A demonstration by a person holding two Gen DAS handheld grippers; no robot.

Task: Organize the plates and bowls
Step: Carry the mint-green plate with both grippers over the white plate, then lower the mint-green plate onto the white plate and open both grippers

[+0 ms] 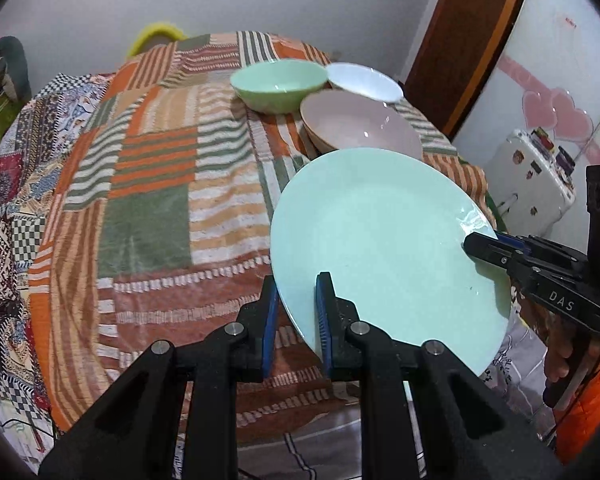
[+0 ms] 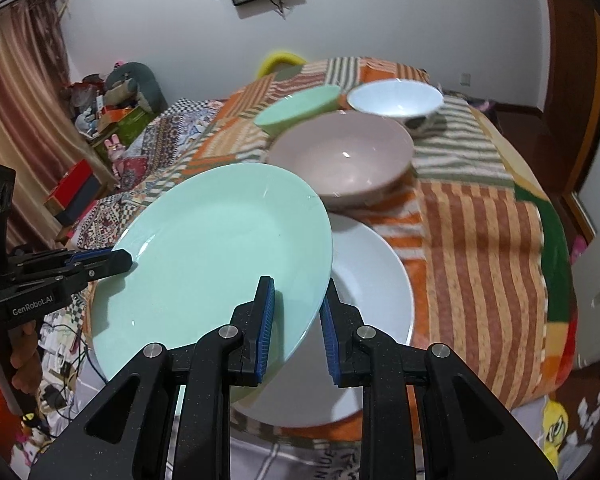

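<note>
— So where does the mint-green plate [image 2: 204, 264] sit?
— Tilted, lifted above the patchwork blanket [image 1: 148, 184] and partly over a white plate [image 2: 372, 280].
— Who has it?
— Both. The left gripper [image 1: 296, 320] straddles its near rim, fingers slightly apart; the right gripper [image 2: 296, 320] does likewise at the opposite edge.
— And the bowls?
— Beyond it: pink bowl [image 2: 340, 156] nearest, then green bowl [image 1: 278, 84] and white bowl [image 2: 396, 100] behind.

Mint plate [image 2: 216, 248] tilted above white plate [image 2: 374, 280], three bowls [image 2: 342, 160] behind
</note>
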